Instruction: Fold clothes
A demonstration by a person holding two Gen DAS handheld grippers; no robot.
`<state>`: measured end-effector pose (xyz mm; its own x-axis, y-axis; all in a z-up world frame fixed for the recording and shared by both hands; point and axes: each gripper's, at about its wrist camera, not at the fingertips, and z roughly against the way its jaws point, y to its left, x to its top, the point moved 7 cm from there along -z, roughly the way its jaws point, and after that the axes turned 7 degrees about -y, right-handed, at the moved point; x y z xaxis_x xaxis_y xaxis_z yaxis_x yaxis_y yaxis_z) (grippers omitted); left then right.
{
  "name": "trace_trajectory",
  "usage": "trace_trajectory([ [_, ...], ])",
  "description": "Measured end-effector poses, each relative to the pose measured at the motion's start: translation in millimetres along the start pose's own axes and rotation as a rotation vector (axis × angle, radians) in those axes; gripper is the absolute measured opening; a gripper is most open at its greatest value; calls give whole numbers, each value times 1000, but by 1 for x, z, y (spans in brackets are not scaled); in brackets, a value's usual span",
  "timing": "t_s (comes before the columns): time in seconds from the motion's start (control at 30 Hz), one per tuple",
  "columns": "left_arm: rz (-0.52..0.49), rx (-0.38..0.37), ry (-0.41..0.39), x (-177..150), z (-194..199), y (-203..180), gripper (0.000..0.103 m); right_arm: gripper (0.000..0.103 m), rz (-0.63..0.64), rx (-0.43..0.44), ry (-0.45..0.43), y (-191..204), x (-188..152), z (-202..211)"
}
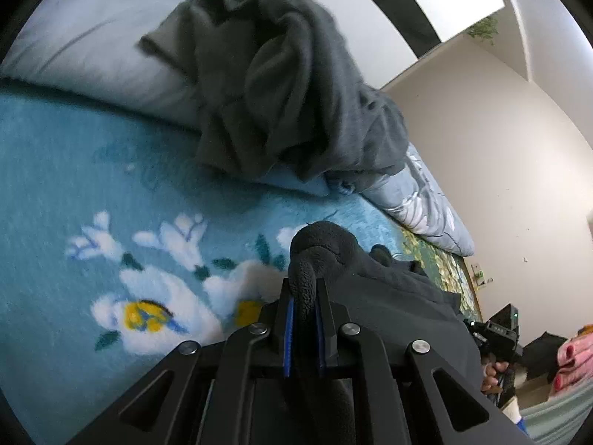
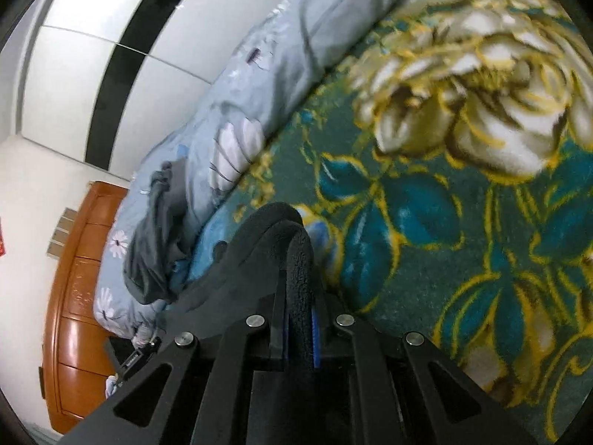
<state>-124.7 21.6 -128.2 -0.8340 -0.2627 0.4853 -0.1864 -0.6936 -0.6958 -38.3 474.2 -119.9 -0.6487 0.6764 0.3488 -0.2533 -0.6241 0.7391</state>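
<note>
My left gripper (image 1: 304, 291) is shut on a thick fold of a black fleece garment (image 1: 389, 289) and holds it just above the blue floral blanket (image 1: 111, 170). The garment spreads to the right of the fingers. My right gripper (image 2: 299, 293) is shut on another fold of the same black fleece garment (image 2: 267, 244) over the teal and gold floral blanket (image 2: 444, 222). A crumpled dark grey garment (image 1: 281, 85) lies heaped on the light blue quilt (image 1: 74, 37); it also shows in the right wrist view (image 2: 155, 244).
The light blue floral quilt (image 2: 281, 74) lies rolled along the far side of the bed by the white and black wardrobe (image 2: 111, 55). A wooden headboard (image 2: 81, 296) stands at the left. The other hand-held gripper (image 1: 500, 333) shows at the right.
</note>
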Motion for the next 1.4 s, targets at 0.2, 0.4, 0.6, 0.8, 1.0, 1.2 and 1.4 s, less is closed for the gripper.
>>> trace_trajectory([
  [0.2,101,-38,7,-2,6,1,30,12,-34,7,10,2,-3,2],
  [0.4,119,-104,-47,4,42,-14,81,35,-3,-11,-32,21,-4,23],
  [0.6,104,-203,-111,-18,82,-29,103,66,-7,75,-130,26,-22,75],
  [0.8,-56,-150,-42,-63,106,-38,103,72,18,78,-136,13,-63,103],
  [1.0,-151,6,-16,-90,122,-27,103,74,-55,60,-133,-10,-102,119],
  [1.2,-17,-73,117,-118,113,-24,102,74,-93,73,-116,-4,-120,114],
  [1.4,47,-94,160,-130,86,-37,102,74,-135,35,-153,5,-116,90],
])
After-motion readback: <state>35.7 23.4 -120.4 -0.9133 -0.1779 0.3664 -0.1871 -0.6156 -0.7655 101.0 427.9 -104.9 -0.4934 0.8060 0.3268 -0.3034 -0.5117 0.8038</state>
